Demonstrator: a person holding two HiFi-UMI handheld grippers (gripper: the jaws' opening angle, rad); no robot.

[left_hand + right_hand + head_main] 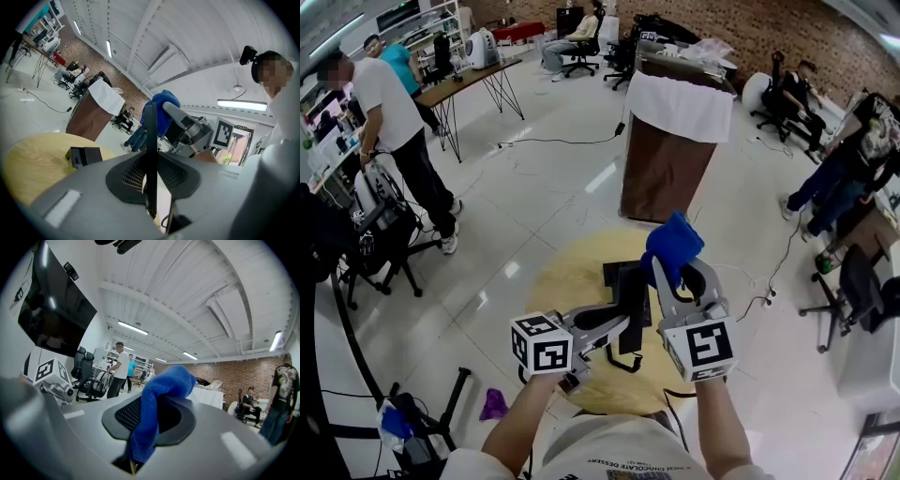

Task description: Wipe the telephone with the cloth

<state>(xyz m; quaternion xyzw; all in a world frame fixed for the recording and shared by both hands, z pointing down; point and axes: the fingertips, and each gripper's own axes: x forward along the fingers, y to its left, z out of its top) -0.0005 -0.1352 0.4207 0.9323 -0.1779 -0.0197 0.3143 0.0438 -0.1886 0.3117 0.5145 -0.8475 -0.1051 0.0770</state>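
A round yellow table (567,272) stands on the shiny white floor, right in front of the person. The black telephone (614,274) sits on the table, close to its middle. In the left gripper view it shows as a small black box (84,155) on the yellow top. The left gripper (614,328) reaches in over the near side of the table. Its claw is pinching the thin black handset (630,305), which stands up between the two jaws just above the table. In the left gripper view the handset (150,154) looks like a dark strip squeezed in the middle of the jaws. A curly black cord (623,361) hangs down from it over the near edge of the table. The right gripper (684,272) is over the right side of the table, just beside the handset. Its claw is pinching the blue cloth (673,246). The cloth (154,404) is bunched up, and a soft lump of it sticks out past the jaw tips. I cannot tell if the cloth touches the handset. Past the far side of the table stands a brown stand (666,178) with a white sheet over its top.
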